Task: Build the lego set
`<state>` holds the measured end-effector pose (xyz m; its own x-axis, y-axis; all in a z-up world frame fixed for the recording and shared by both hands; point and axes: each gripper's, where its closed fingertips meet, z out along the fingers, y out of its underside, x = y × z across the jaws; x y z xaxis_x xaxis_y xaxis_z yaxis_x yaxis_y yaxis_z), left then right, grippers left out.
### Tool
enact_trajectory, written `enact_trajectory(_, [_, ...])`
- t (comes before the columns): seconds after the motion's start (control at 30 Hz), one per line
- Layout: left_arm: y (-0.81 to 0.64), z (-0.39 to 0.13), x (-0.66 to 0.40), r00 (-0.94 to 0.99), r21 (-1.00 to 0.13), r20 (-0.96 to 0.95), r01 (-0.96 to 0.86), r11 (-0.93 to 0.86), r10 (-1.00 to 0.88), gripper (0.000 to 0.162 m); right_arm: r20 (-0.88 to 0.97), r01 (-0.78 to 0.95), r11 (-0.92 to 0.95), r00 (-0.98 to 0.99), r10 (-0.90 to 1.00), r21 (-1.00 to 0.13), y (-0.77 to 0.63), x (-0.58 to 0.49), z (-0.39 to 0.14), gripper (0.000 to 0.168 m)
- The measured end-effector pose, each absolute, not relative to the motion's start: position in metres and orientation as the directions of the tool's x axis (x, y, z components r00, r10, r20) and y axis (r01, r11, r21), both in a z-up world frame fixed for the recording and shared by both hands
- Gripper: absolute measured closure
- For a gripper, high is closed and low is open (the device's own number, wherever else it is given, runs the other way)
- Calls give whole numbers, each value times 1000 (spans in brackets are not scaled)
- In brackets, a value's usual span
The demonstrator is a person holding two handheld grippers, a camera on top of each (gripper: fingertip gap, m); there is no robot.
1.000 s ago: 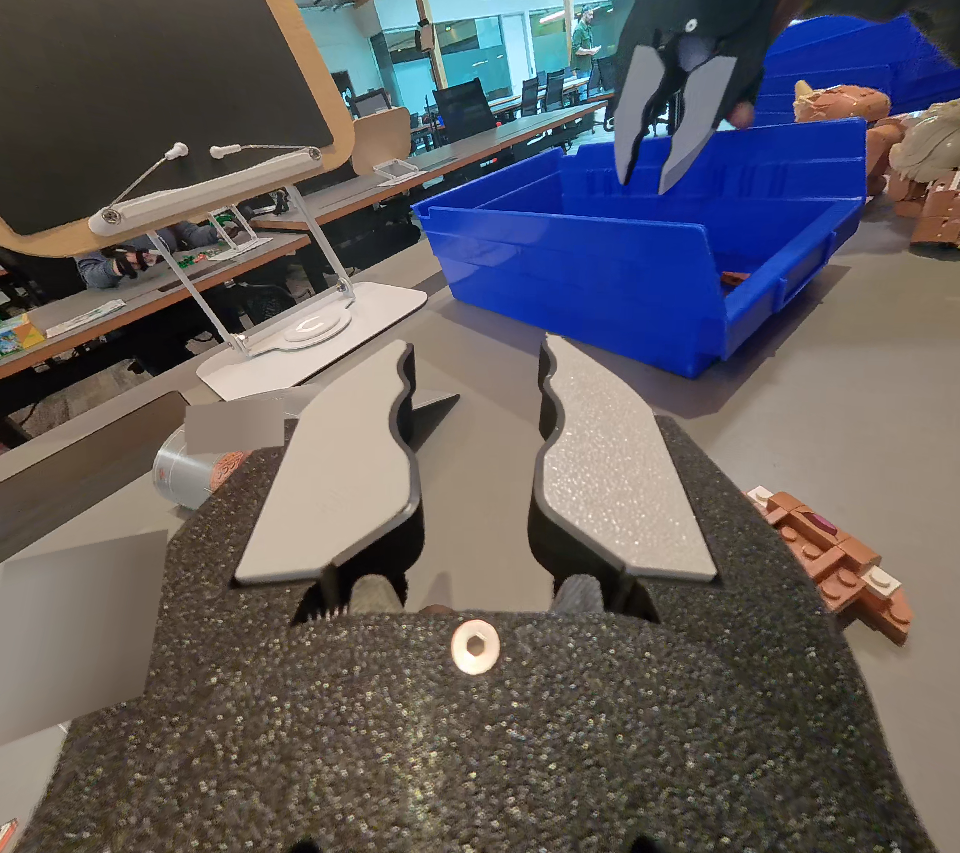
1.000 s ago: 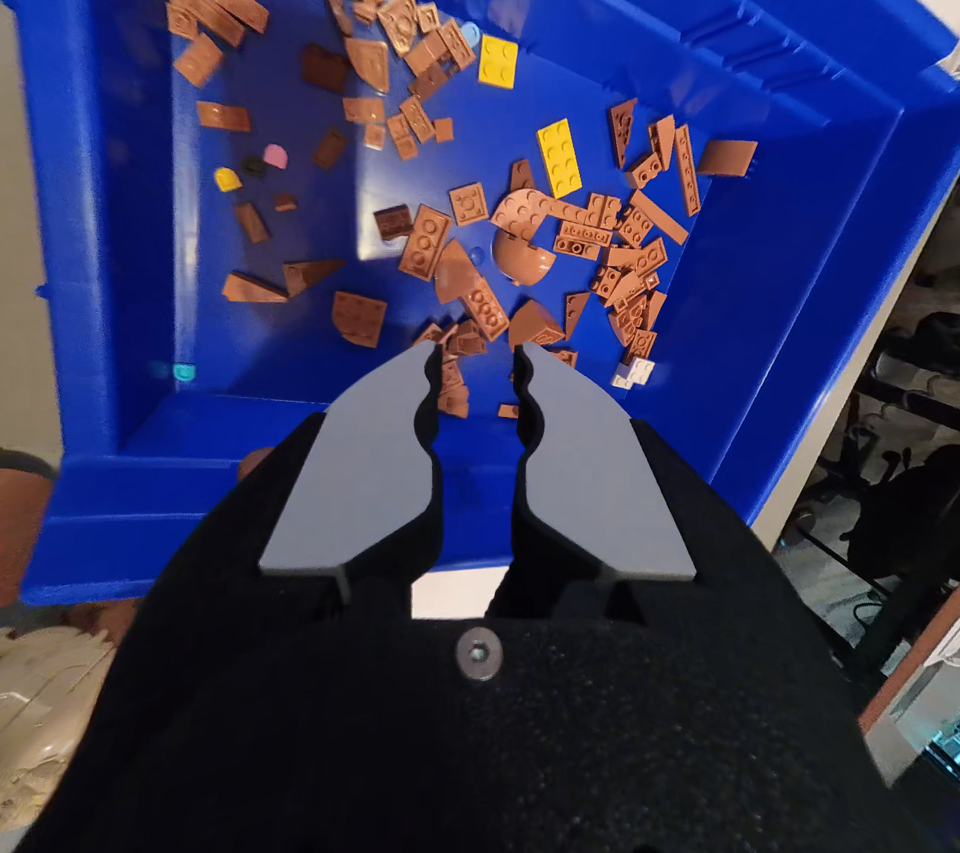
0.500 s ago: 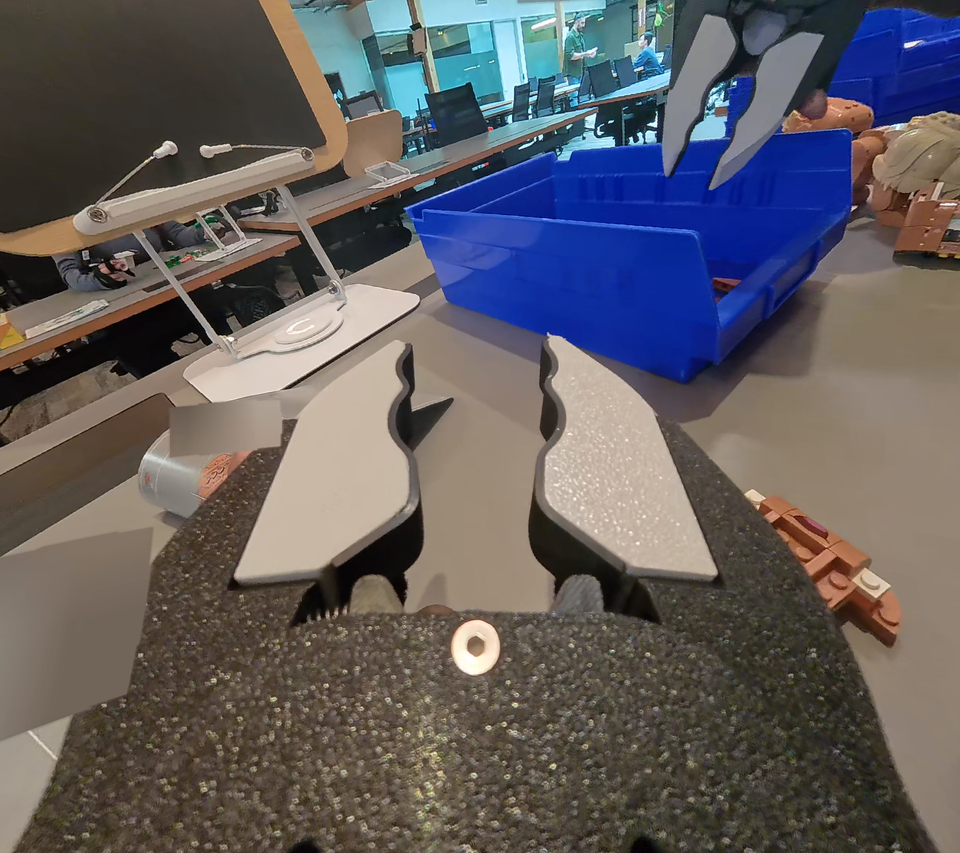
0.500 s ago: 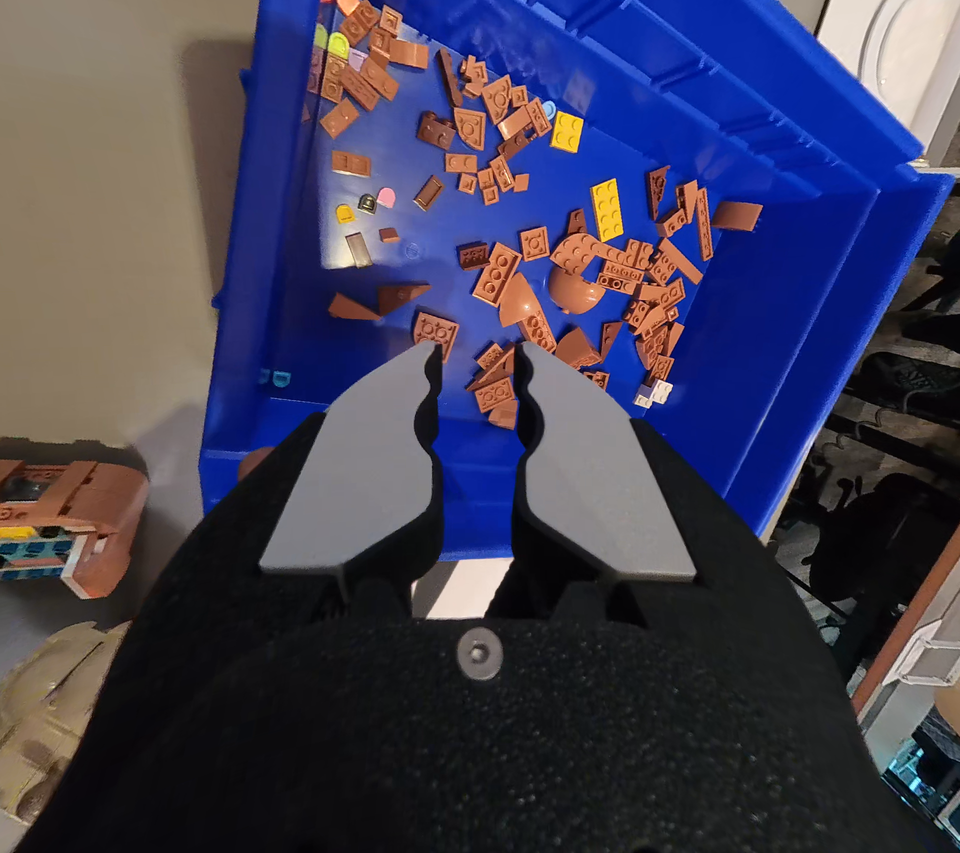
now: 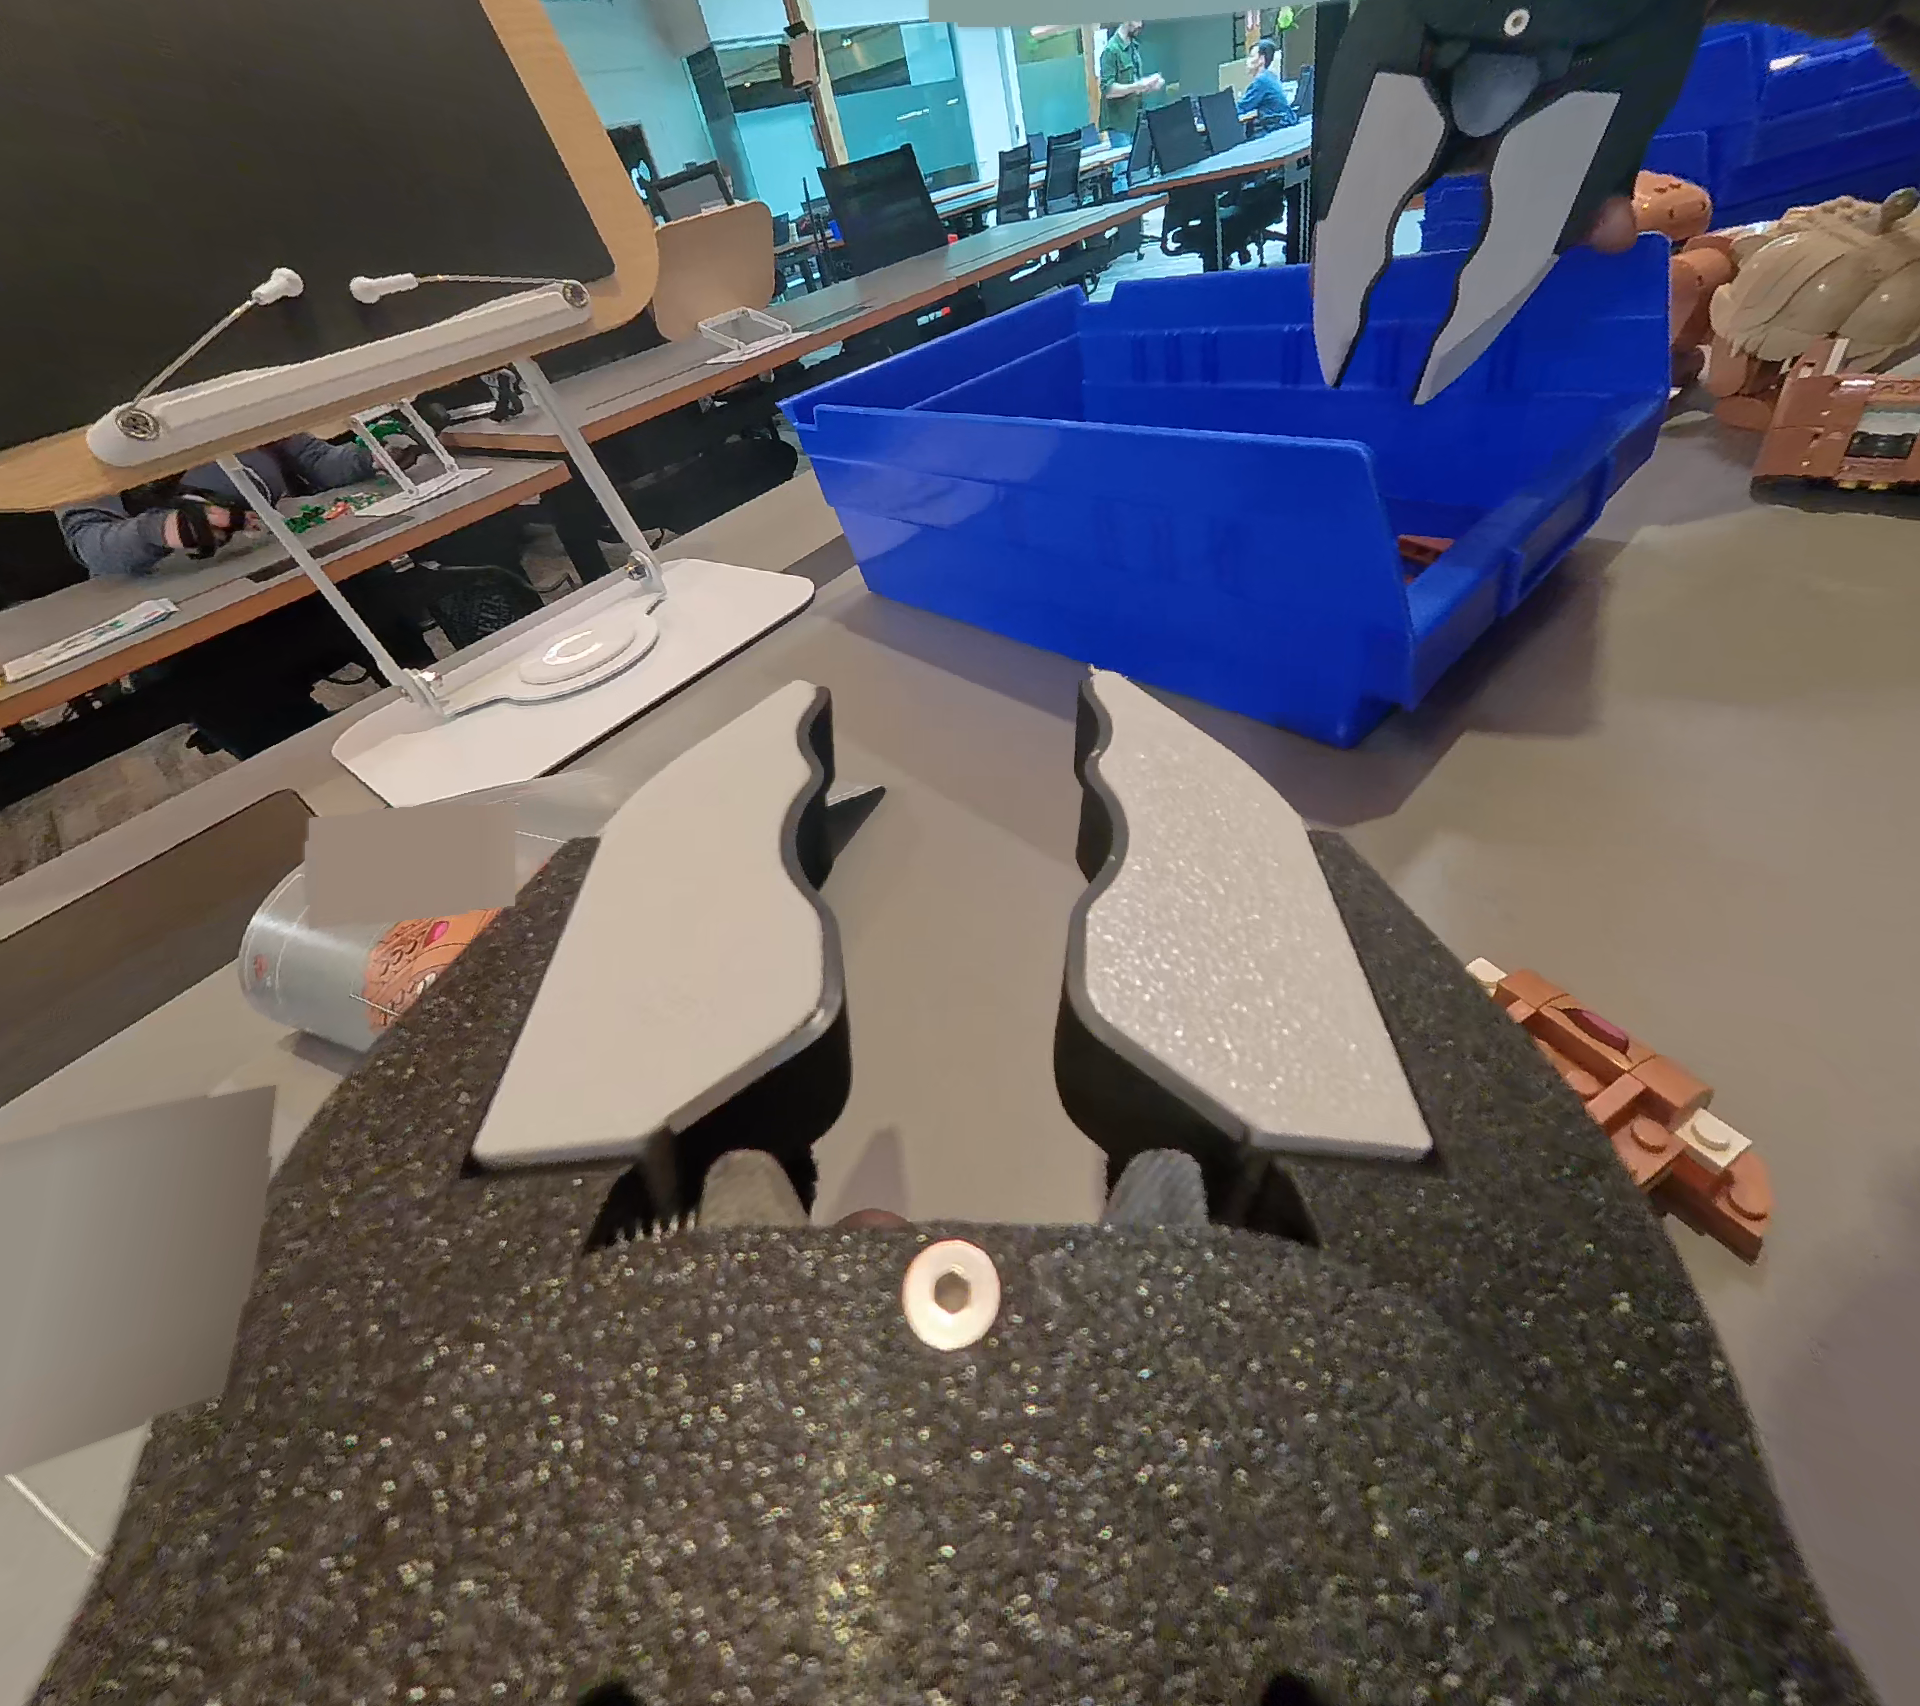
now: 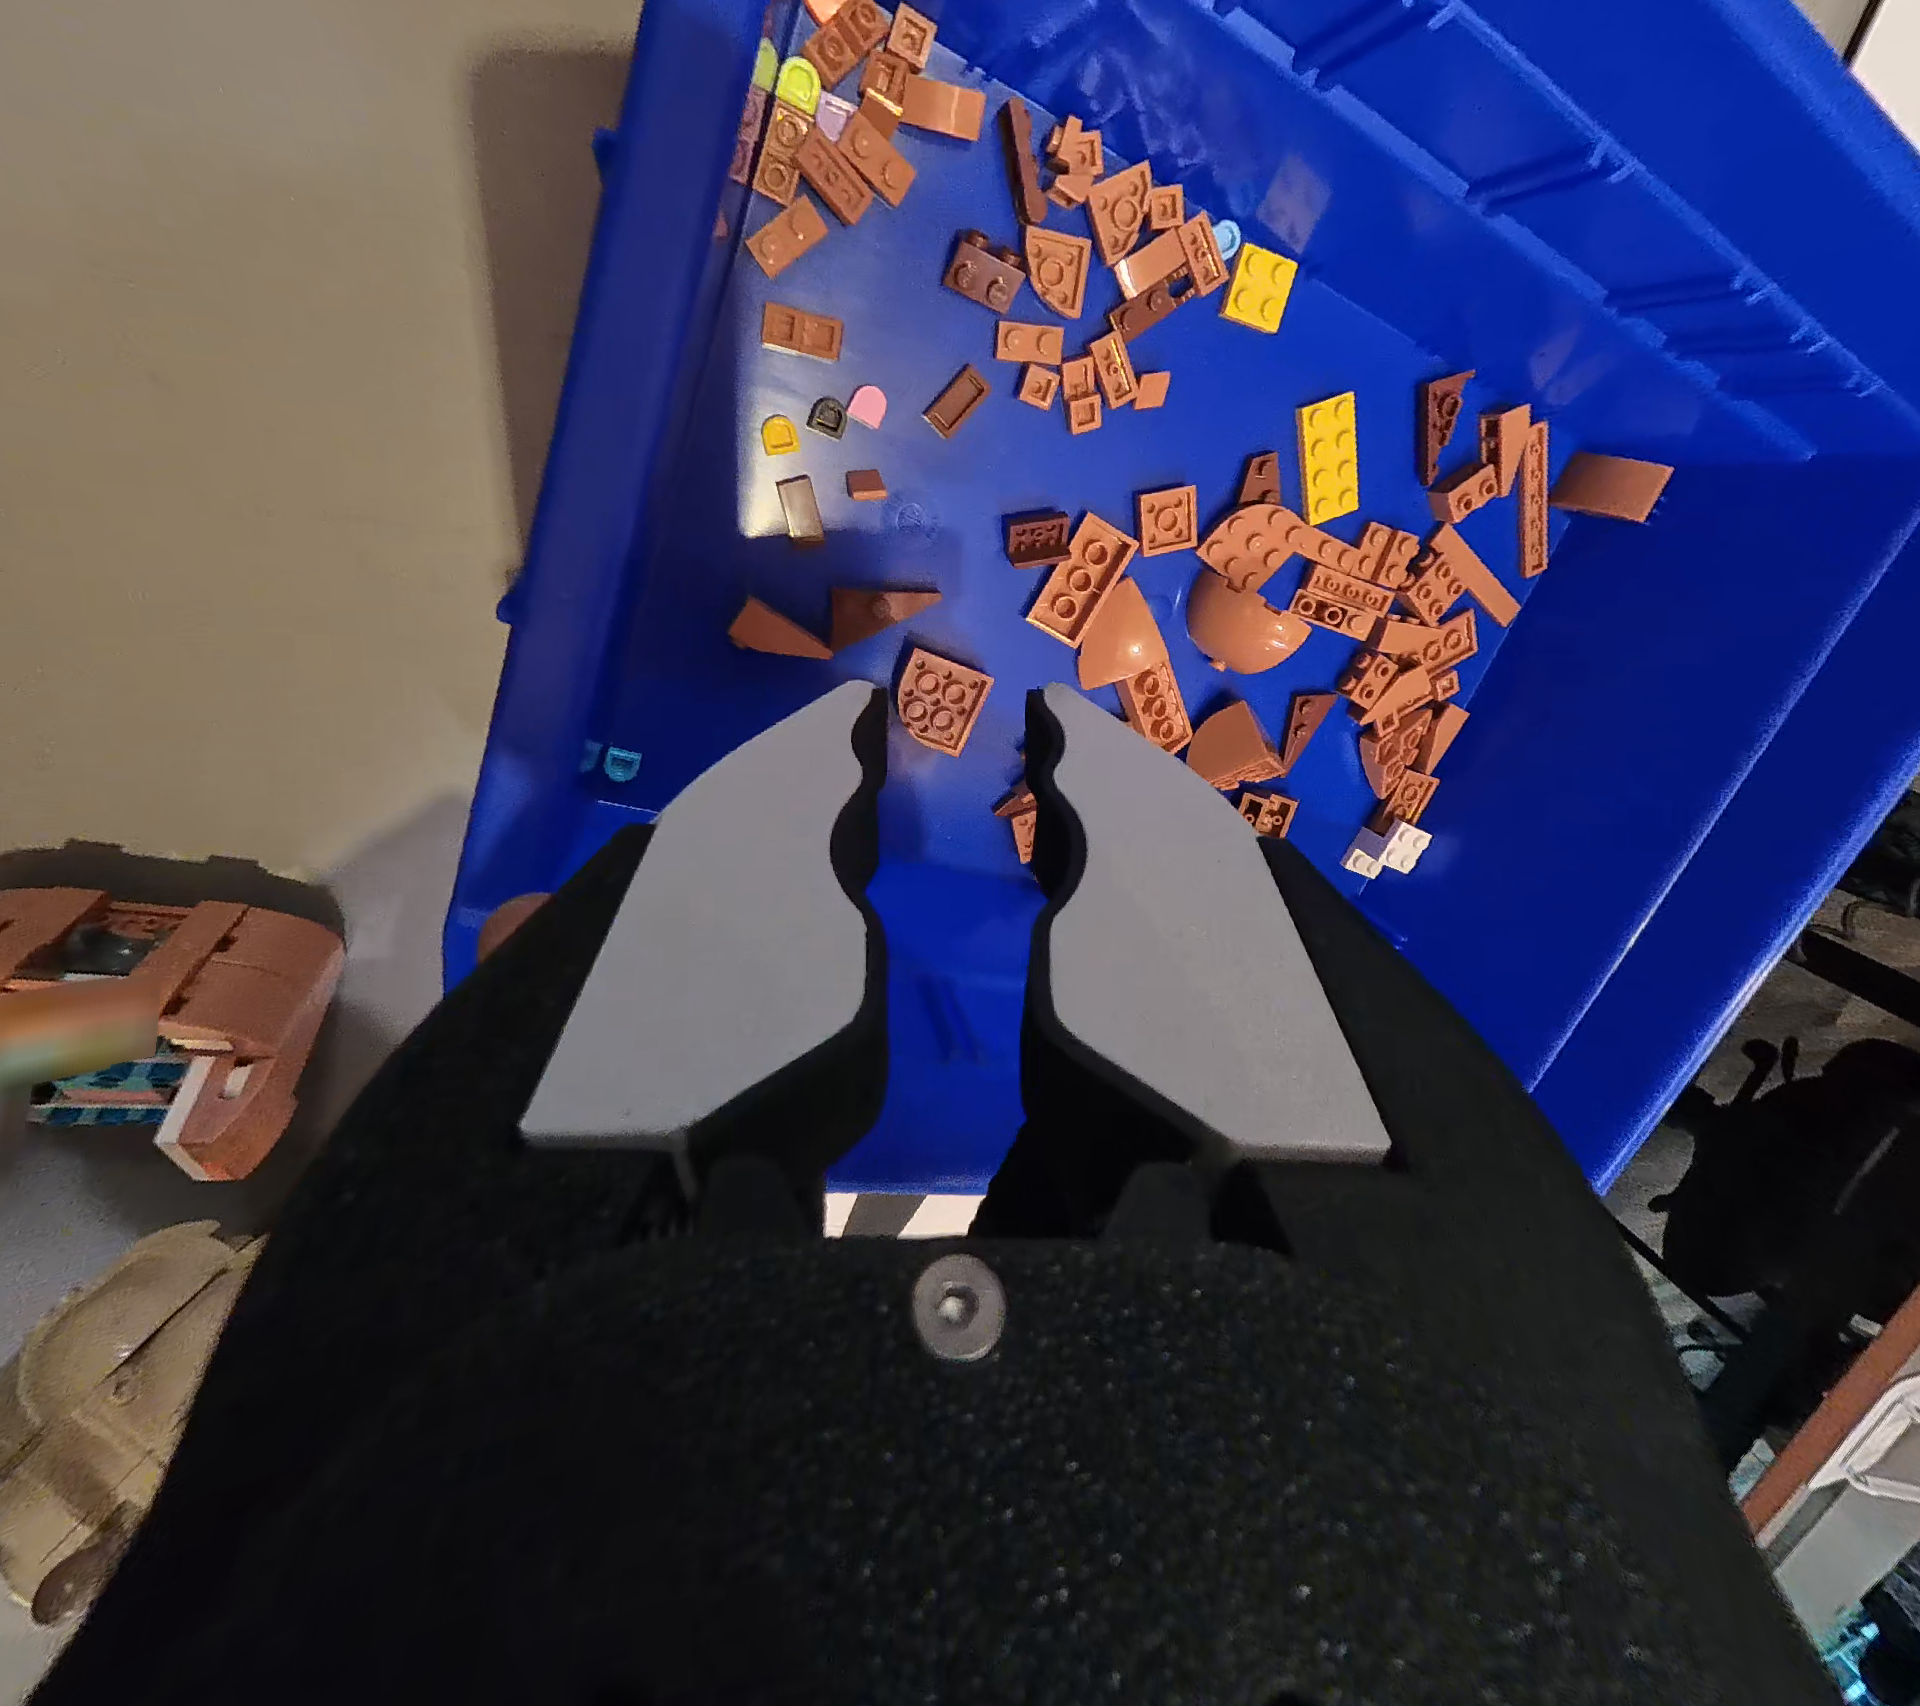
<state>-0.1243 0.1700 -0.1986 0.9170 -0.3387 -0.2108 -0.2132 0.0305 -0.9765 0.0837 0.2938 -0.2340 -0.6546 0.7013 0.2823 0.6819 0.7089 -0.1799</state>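
Note:
A blue bin (image 6: pixel 1558 222) holds many loose brown lego pieces (image 6: pixel 1081 576) and a few yellow plates (image 6: pixel 1328 456). My right gripper (image 6: pixel 956 706) hovers open and empty above the bin's near end, pointing down into it. In the left wrist view the right gripper (image 5: pixel 1382 389) hangs over the bin (image 5: pixel 1122 555). My left gripper (image 5: pixel 951 711) is open and empty, low over the grey table, short of the bin. A small brown lego assembly (image 5: pixel 1631 1106) lies on the table to its right.
A tablet on a white stand (image 5: pixel 540 659) is at the left, with a grey roll (image 5: pixel 343 960) in front of it. Larger brown and tan lego builds (image 5: pixel 1808 347) sit right of the bin, and show at the left of the right wrist view (image 6: pixel 166 1012).
My right gripper has risen and pulled back from the bin, which looks smaller and farther now. My left gripper has stayed nearly still.

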Motion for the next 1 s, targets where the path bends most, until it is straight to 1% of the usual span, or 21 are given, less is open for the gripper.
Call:
enact_trajectory(0.13, [169, -200, -123, 912, -976, -214, -216, 33, -351, 124, 296, 684, 709, -650, 700, -173, 294, 86, -233, 143])
enact_trajectory(0.17, [169, -200, -122, 909, -976, -215, -217, 35, -356, 128, 303, 685, 708, -647, 700, -172, 294, 88, -232, 143])
enact_trajectory(0.37, [165, -200, -115, 883, -974, -223, -221, 53, -414, 161, 373, 682, 708, -617, 693, -186, 292, 96, -220, 145])
enact_trajectory(0.6, [165, -205, -109, 860, -969, -235, -242, 43, -452, 162, 426, 661, 716, -594, 682, -224, 290, 92, -214, 150])
enact_trajectory(0.67, [165, -207, -108, 857, -966, -246, -255, 41, -454, 162, 430, 659, 719, -596, 678, -220, 293, 91, -215, 151])
enact_trajectory(0.77, [167, -207, -108, 860, -964, -254, -262, 44, -442, 162, 429, 671, 721, -608, 668, -172, 304, 91, -220, 151])
enact_trajectory(0.83, [167, -206, -109, 863, -966, -248, -255, 44, -440, 162, 449, 665, 739, -632, 631, -103, 319, 88, -222, 150])
enact_trajectory(0.9, [167, -205, -110, 867, -967, -244, -248, 48, -434, 162, 430, 638, 769, -681, 592, -47, 330, 84, -226, 148])
enact_trajectory(1.0, [166, -204, -111, 871, -968, -242, -244, 51, -428, 162, 342, 570, 821, -765, 546, -33, 338, 76, -238, 148])
